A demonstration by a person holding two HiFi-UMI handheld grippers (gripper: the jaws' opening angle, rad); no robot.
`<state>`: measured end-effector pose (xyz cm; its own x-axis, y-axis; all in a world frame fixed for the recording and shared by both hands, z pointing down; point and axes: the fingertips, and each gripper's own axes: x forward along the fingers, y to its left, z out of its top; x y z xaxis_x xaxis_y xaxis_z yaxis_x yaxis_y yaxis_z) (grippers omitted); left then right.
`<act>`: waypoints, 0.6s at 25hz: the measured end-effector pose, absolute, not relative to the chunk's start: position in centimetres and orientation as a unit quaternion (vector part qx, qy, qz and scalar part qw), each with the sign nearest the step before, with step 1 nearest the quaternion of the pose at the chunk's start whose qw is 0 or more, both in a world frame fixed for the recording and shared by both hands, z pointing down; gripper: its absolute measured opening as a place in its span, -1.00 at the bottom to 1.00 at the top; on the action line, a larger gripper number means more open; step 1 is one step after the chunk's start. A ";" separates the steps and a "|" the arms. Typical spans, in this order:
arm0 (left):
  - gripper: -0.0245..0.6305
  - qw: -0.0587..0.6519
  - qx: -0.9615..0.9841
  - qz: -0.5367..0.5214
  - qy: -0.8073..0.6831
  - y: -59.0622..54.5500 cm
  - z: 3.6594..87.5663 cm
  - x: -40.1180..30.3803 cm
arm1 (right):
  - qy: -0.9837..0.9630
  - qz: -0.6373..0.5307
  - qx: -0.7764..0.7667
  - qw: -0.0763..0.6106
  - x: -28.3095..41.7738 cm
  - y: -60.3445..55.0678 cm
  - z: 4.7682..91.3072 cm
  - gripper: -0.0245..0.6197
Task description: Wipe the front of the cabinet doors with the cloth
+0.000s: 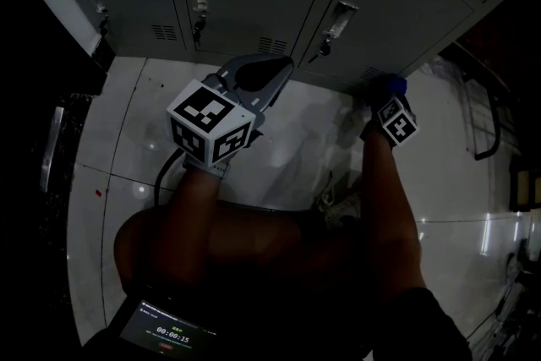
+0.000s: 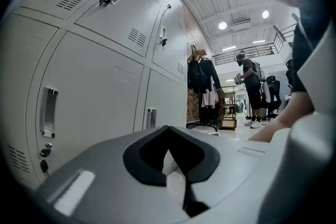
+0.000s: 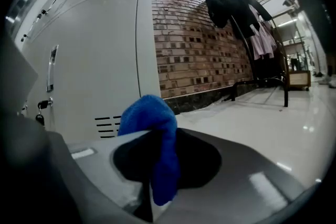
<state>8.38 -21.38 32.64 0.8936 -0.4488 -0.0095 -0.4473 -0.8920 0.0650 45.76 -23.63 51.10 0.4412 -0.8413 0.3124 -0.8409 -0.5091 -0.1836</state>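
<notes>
Right gripper (image 3: pixel 156 178): clamped on my bunched blue microfibre cloth (image 3: pixel 149 118), beside the pale grey metal cabinet doors (image 3: pixel 89 55)
Left gripper (image 2: pixel 176 165): closed, empty
Risk: cloth may snag vent slots (image 3: pixel 107 126) and pull free, I judge

Pale grey sheet-metal cabinet doors (image 2: pixel 89 92) here, painted smooth, with a soft satin sheen and no hard glare. Their recessed pull handles (image 2: pixel 48 111) read as bright bare metal. The fluffy blue cloth (image 3: pixel 149 118) is matt, with a nappy towelling pile. The left gripper (image 2: pixel 176 165) shows smooth, matt grey moulded plastic, and its fingers (image 2: pixel 105 176) are lined in dull black, rubbery-looking pads. Its black-and-white marker cube (image 1: pixel 210 131) is flat and matt. The white tiled floor (image 3: pixel 262 128) is polished glossy and throws back light. The red-brown brick wall (image 3: pixel 194 44) is rough and unglazed.
</notes>
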 end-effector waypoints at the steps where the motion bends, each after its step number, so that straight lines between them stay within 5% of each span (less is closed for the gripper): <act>1: -0.93 0.032 0.973 -0.015 -0.230 -21.5 32.5 8.3 | 0.492 -0.192 -0.849 0.008 45.9 -23.4 51.2 -0.69; 15: -0.93 0.030 0.970 -0.023 -0.240 -22.1 31.6 7.2 | 0.665 -0.085 -0.742 0.011 34.6 -24.9 36.2 -0.69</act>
<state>7.16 -22.15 31.58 0.8838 -0.4669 -0.0296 -0.4642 -0.8830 0.0701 34.57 -24.91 36.21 0.1015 -0.9886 0.1115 -0.9848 -0.1158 -0.1299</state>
